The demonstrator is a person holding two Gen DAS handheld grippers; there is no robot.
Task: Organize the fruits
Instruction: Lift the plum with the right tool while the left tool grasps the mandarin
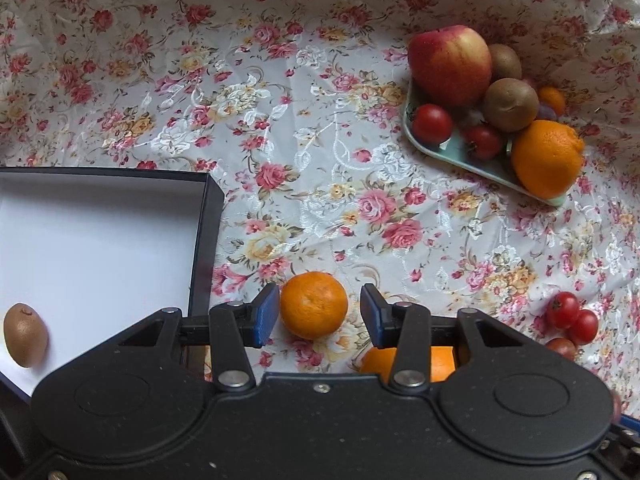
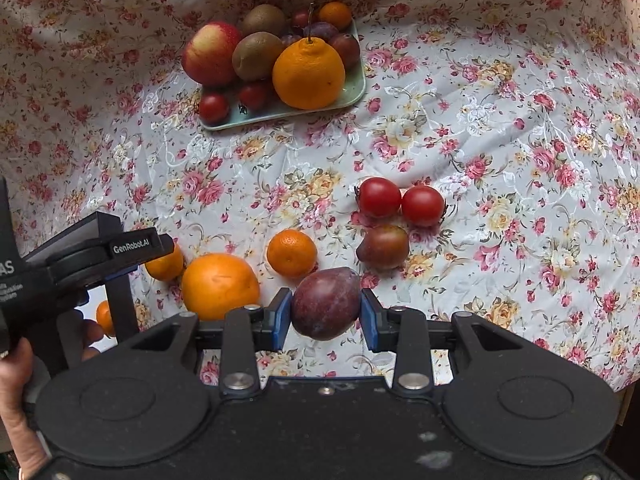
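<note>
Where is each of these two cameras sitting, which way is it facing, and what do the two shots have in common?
Left wrist: sits on the left gripper, looking forward and down over the floral cloth; its open fingers flank a small orange, with a white box at left.
Right wrist: sits on the right gripper, whose fingers bracket a plum; the person's hand shows at left.
Shared: the green tray of fruit and three loose tomatoes.

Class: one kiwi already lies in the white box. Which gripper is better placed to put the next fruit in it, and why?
Left. The left gripper is open around a small orange right beside the box. The right gripper grips a plum farther away.
</note>
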